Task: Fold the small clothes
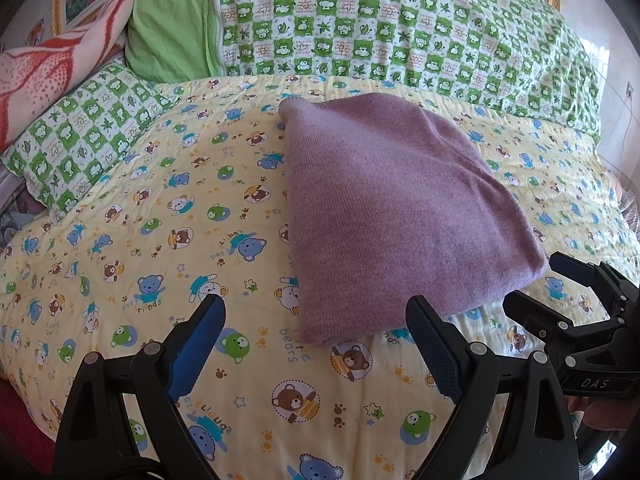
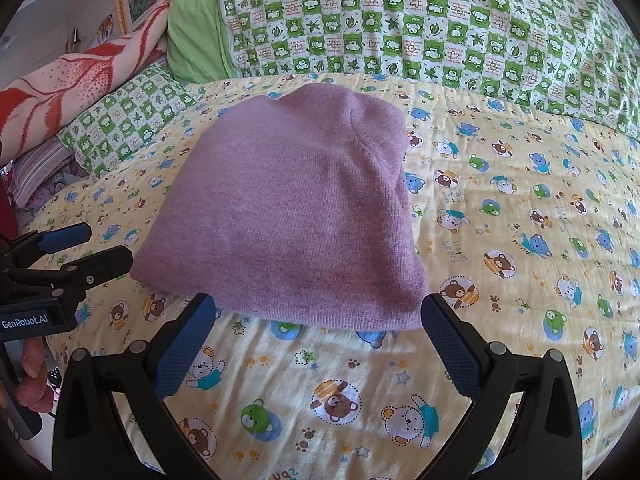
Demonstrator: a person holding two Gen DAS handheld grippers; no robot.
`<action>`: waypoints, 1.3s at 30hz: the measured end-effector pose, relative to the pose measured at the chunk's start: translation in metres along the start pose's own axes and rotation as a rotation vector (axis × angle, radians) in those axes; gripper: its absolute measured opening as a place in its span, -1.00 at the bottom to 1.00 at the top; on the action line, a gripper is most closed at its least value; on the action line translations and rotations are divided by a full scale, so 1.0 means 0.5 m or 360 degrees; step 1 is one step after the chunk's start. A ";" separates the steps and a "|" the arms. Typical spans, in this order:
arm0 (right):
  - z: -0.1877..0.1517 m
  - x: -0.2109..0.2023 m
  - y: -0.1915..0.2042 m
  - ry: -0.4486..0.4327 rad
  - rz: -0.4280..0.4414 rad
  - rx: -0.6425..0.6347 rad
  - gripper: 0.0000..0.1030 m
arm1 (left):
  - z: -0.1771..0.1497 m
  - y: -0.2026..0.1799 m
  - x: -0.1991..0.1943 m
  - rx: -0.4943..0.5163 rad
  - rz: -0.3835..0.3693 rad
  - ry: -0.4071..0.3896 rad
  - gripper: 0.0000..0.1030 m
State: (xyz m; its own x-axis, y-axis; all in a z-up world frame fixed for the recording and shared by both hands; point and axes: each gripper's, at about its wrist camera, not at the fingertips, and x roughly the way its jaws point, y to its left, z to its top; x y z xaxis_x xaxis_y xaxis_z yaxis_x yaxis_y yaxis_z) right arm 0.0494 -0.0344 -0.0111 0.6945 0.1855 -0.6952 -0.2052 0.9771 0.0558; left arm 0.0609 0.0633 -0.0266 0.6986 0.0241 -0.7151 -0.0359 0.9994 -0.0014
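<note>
Purple knit beanie [image 2: 288, 216] lying flat on yellow bear-print quilt [image 2: 500, 240], long axis running away from grippers, rounded crown pointing toward green checked pillow [image 2: 400, 20], open brim nearest. Left gripper [image 1: 316, 344] being held wide, empty, beside brim corner. Right gripper [image 2: 318, 344] being held wide, empty, just short of brim.

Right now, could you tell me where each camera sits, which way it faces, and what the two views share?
Left wrist: on the left gripper, open, facing up the bed; purple knit garment ahead to the right; right gripper at right edge.
Right wrist: on the right gripper, open, garment straight ahead; left gripper and a hand at left.
Shared: garment, bear-print quilt, green checked bedding.
</note>
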 end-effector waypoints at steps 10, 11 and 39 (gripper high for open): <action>0.001 -0.001 0.002 0.0000 -0.0002 0.0004 0.99 | -0.001 0.001 0.001 0.0000 -0.0003 0.0004 0.79; 0.001 -0.001 0.001 0.0000 -0.0002 0.0004 0.99 | -0.002 0.001 0.002 0.0001 -0.0001 0.0005 0.79; 0.002 -0.002 -0.005 -0.0004 -0.0010 0.0034 0.99 | 0.008 0.012 0.006 0.0023 -0.0016 0.0018 0.79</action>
State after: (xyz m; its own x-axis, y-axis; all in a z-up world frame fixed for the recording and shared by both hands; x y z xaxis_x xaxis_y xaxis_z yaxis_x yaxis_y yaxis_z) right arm 0.0499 -0.0370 -0.0100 0.6975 0.1794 -0.6938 -0.1858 0.9803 0.0667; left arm 0.0656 0.0695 -0.0260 0.6910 0.0139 -0.7227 -0.0187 0.9998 0.0013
